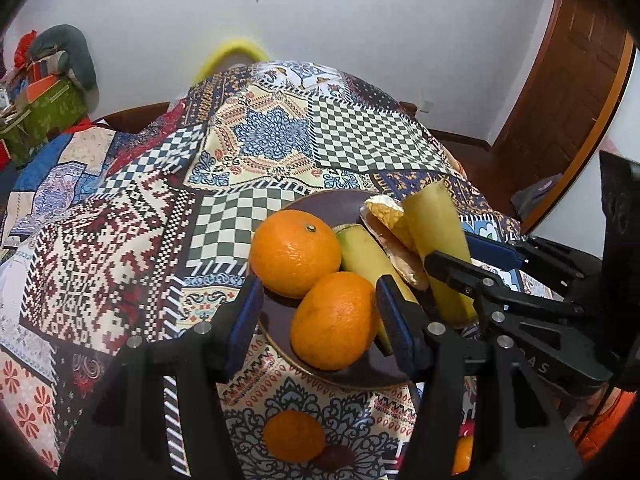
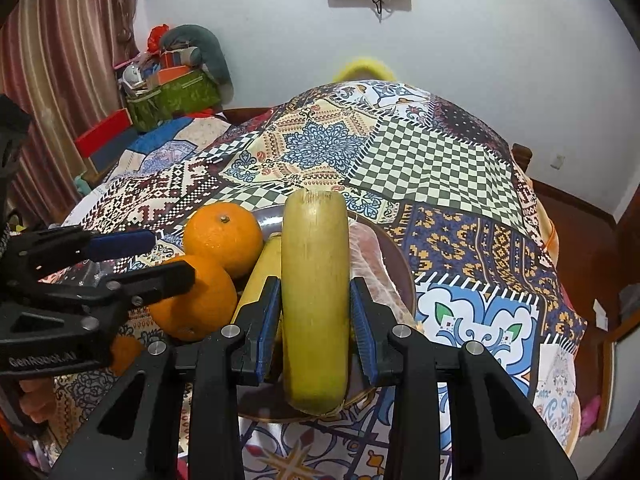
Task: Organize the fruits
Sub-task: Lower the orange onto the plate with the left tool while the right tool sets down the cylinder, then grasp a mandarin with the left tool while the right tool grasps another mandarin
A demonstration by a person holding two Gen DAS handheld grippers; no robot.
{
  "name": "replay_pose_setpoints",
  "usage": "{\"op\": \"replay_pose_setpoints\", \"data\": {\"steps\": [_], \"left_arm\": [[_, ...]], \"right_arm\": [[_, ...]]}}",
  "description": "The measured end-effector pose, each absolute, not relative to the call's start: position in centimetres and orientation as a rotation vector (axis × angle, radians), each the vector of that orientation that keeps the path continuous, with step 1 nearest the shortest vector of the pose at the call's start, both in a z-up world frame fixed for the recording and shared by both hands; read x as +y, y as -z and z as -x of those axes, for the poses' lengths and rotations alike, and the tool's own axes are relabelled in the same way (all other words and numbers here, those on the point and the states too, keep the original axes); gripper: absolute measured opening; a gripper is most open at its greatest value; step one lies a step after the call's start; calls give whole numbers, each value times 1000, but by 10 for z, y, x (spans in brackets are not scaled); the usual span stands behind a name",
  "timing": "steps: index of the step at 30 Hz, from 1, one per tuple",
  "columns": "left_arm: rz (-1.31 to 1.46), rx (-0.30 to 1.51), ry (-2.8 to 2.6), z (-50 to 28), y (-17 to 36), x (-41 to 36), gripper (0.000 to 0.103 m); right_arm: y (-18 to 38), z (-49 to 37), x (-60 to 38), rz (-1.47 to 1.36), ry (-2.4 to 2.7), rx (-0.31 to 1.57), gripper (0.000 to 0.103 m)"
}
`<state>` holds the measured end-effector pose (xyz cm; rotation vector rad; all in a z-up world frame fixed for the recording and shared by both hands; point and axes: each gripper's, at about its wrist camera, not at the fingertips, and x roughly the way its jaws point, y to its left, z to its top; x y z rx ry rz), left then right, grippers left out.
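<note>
A dark plate (image 1: 280,332) on the patchwork cloth holds two oranges (image 1: 296,252) (image 1: 334,320), a banana (image 1: 370,258) and a peeled fruit piece (image 1: 394,248). My left gripper (image 1: 316,320) is open, its pads on either side of the near orange. My right gripper (image 2: 316,316) is shut on a second banana (image 2: 314,300) and holds it over the plate (image 2: 400,264); it shows in the left wrist view (image 1: 438,248). The oranges (image 2: 222,234) (image 2: 196,300) and the lying banana (image 2: 260,276) sit left of it.
Another orange (image 1: 294,436) lies on the cloth in front of the plate, below my left gripper. A smaller orange (image 1: 462,454) shows at the lower right. Boxes and bags (image 2: 172,92) stand at the back left. A wooden door (image 1: 560,92) is on the right.
</note>
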<state>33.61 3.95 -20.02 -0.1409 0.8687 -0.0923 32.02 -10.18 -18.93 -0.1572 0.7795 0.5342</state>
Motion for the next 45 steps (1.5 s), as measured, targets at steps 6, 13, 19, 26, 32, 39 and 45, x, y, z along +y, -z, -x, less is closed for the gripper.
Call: {"op": "replay_pose_setpoints", "data": {"steps": [6,13,19,26,32,39,45], "left_arm": [[150,843,91,-322,187,42,58],[144,827,91,-300,174,43,58],[147,818,88,-278,163,46,58],[138,812,84,-252,155,45,59],[152,823,77,-233,156,49,60],[149,864,70,-214,170,50,60],[134,912,67,-200,189,52,60]], "right_arm": [[182,-316,-106,129,-544,788,33],[166,-296,-109,135,-531,768,38],[152,-273,-112,143,-525,735,39],[143,-247,-113,142,-529,713,45],[145,-226,-116,140,-529,716,46],[161,-206,-122,124,-522,756,46],[186,-193,-126,113,-520,824,46]]}}
